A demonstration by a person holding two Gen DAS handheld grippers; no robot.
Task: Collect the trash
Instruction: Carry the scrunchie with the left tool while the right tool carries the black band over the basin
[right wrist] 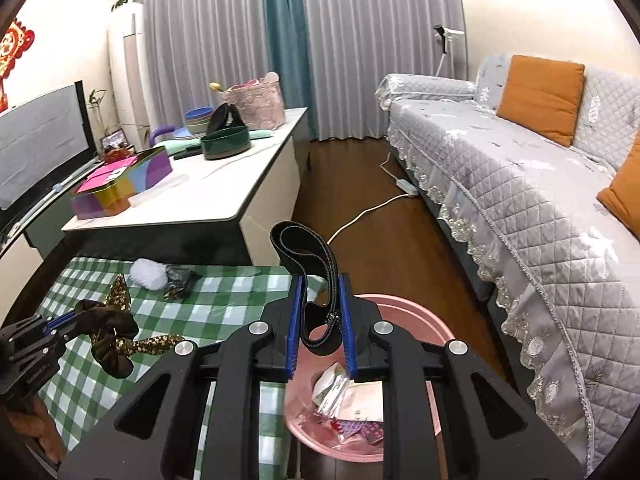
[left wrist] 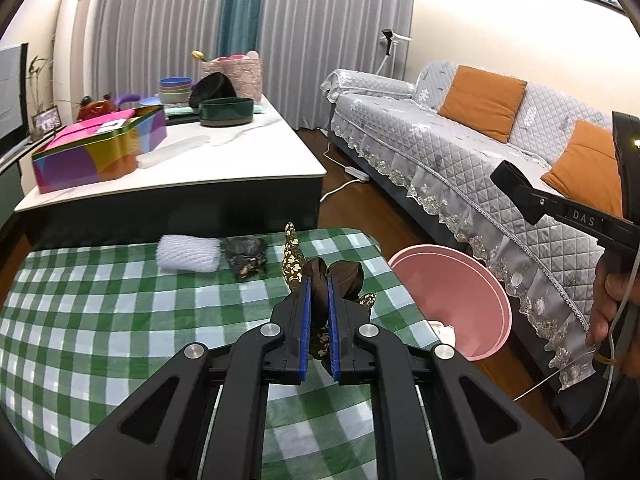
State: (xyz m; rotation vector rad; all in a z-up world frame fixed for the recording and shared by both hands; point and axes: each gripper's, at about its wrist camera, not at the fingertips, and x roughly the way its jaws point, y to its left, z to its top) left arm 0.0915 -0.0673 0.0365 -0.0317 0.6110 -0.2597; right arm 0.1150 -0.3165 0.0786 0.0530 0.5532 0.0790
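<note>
The left gripper (left wrist: 319,280) clamps a brown gold-patterned fabric scrunchie (left wrist: 340,274) above the green checked tablecloth (left wrist: 100,320). The right gripper (right wrist: 322,284) clamps a black looped strap (right wrist: 308,264) over the round pink plastic bin (right wrist: 424,320), beside the table's edge.

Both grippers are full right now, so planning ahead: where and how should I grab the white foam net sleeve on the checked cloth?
Grip the white foam net sleeve across its short width near the middle, coming down from above. It lies flat on the checked cloth with its long sides free. Avoid its right end, which appears to touch the dark crumpled wrapper.
</note>
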